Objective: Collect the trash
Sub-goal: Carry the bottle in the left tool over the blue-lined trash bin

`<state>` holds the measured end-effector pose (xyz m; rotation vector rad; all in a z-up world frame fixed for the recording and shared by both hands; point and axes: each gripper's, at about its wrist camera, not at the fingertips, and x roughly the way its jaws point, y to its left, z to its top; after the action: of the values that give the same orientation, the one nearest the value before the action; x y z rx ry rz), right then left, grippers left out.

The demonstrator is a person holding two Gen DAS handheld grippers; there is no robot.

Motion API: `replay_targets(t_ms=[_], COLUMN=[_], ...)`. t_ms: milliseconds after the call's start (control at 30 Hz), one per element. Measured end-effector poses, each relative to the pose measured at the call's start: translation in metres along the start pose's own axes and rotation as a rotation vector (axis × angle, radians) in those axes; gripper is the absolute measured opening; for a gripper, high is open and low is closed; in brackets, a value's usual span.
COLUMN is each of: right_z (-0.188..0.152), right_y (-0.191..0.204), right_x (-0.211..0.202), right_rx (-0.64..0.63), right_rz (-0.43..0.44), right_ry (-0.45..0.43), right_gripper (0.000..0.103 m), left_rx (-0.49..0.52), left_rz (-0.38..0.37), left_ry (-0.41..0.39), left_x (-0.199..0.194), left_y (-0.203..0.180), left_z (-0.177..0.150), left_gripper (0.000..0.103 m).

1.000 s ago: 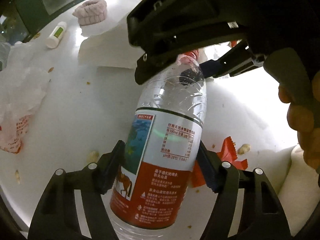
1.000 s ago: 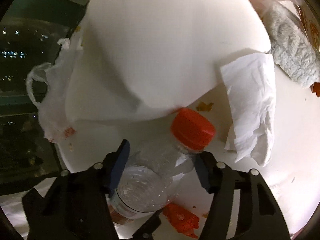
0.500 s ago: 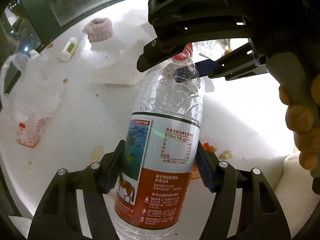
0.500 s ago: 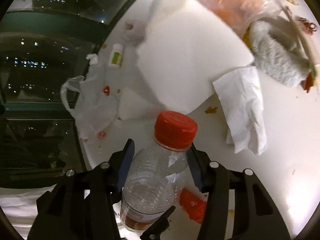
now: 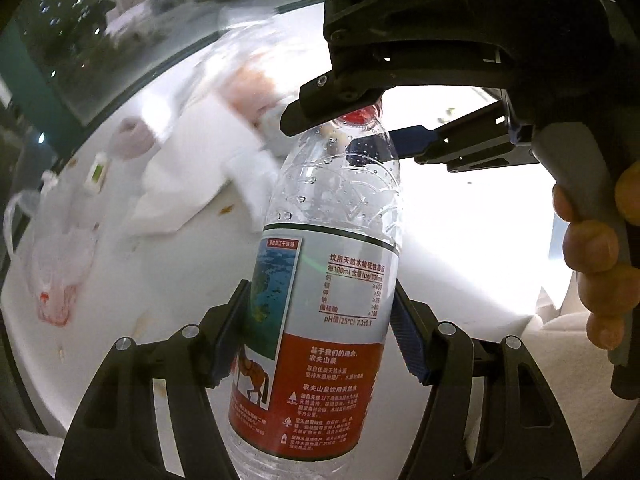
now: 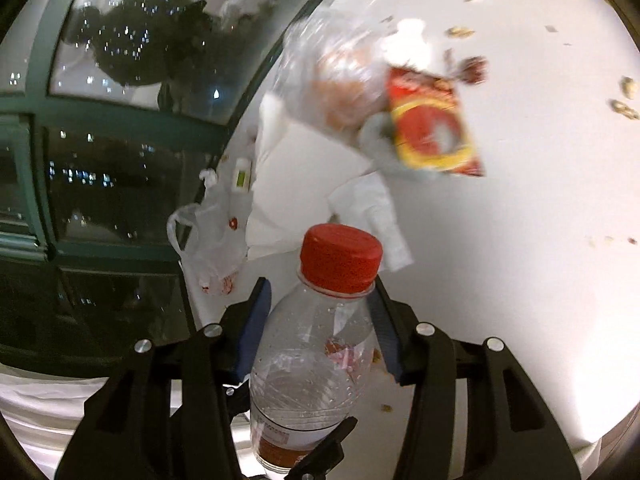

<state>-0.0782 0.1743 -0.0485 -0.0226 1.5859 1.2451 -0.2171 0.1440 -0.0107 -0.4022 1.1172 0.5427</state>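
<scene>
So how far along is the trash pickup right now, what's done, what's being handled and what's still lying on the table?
Done: nothing shows as binned; no bin is in view. In hand: the plastic bottle, held by the left hand-held gripper on its label and the right hand-held gripper at its neck. Left: the tissues, plastic bag, snack packet, small white tube and crumbs on the white table.

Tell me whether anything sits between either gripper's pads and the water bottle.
Nothing visible does. The left gripper clamps the bottle at its label; the right gripper brackets its shoulder below the red cap.
</scene>
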Motion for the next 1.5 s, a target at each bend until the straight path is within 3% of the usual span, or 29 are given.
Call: replay_targets(t_ms=[433, 1033, 1267, 1500], right_z=[-0.022, -0.073, -0.112, -0.160], right_y=[-0.105, -0.277, -0.330, -0.362], right_x=[-0.146, -0.371, -0.430, -0.465], right_rx=[0.131, 0.353, 0.483, 0.604], right_rz=[0.026, -0.060, -0.079, -0.132], right_ry=[-0.224, -0.611, -0.758, -0.894], right_gripper=[0.047, 0.047, 0.047, 0.047], left_rx=[0.236, 0.598, 0.765, 0.948], left_rz=[-0.086, -0.303, -0.387, -0.495], left_ry=[-0.034, -0.106, -0.100, -0.072], left_x=[0.000, 0.018, 0.023, 0.029], left_y=[-0.143, -0.407, -0.486, -0.549], left_z=[0.051, 0.111, 0.117, 0.112], left_gripper=[0.064, 0.064, 0.064, 0.064])
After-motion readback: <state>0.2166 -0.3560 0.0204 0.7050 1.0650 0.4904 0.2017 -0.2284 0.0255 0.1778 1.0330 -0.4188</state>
